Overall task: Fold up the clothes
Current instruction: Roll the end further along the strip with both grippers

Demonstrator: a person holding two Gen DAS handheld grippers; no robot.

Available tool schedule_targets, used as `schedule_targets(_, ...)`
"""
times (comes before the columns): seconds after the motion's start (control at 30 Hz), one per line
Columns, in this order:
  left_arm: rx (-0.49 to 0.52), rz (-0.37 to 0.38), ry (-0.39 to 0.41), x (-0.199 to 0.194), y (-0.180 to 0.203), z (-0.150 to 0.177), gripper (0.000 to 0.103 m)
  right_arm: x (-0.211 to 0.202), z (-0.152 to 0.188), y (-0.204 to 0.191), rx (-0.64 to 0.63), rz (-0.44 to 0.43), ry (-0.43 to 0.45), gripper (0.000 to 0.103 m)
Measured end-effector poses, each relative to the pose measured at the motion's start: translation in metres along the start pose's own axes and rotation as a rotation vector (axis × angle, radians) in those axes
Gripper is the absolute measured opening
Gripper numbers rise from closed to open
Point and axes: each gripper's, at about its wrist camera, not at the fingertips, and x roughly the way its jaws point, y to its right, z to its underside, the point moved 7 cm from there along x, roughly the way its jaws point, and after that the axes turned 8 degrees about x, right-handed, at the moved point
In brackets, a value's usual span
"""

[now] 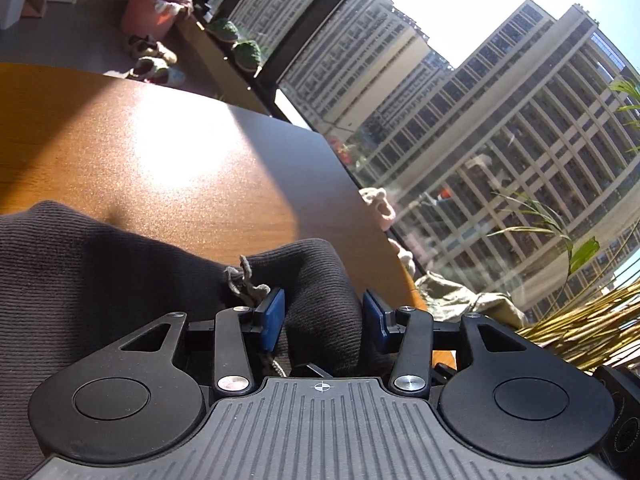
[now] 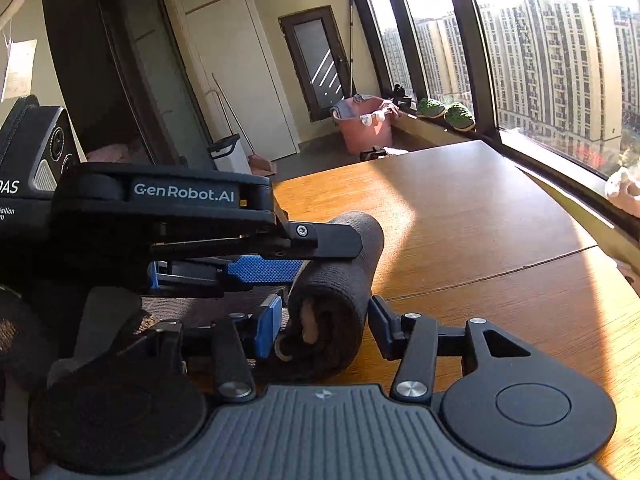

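Dark knit garment (image 2: 336, 300) rolled up at the near edge of the wooden surface (image 2: 480, 220), left claw (image 1: 323, 322) clamped on its bunched fold, right claw (image 2: 324, 326) loosely astride the roll's end, right pad clear of it.

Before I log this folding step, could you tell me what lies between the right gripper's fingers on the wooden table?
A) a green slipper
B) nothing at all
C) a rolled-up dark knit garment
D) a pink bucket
C: in the right wrist view the rolled dark garment lies on the table between the pads of the right gripper, while the left gripper reaches across it from the side.
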Motion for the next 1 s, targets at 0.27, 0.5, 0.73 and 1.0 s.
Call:
schedule_targets(0.27, 0.065, -0.103, 0.074, -0.032, 0.0, -0.014, 0.059, 0.007, 0.009, -0.036, -0.355, 0.128, 0.042, 0.032)
schedule_targets(0.5, 0.141, -0.135, 0.072, -0.039, 0.008, -0.015, 0.071, 0.01, 0.042, -0.081, -0.768, 0.243, 0.129, 0.032)
schedule_targets(0.73, 0.067, -0.138, 0.024, -0.027, -0.019, -0.002, 0.063, -0.007, 0.023, -0.068, -0.434, 0.038, 0.055, 0.055)
schedule_targets(1.0, 0.061, -0.158, 0.032, -0.038, -0.035, 0.003, 0.067, -0.013, 0.0, -0.032, 0.025, -0.13, 0.01, 0.056)
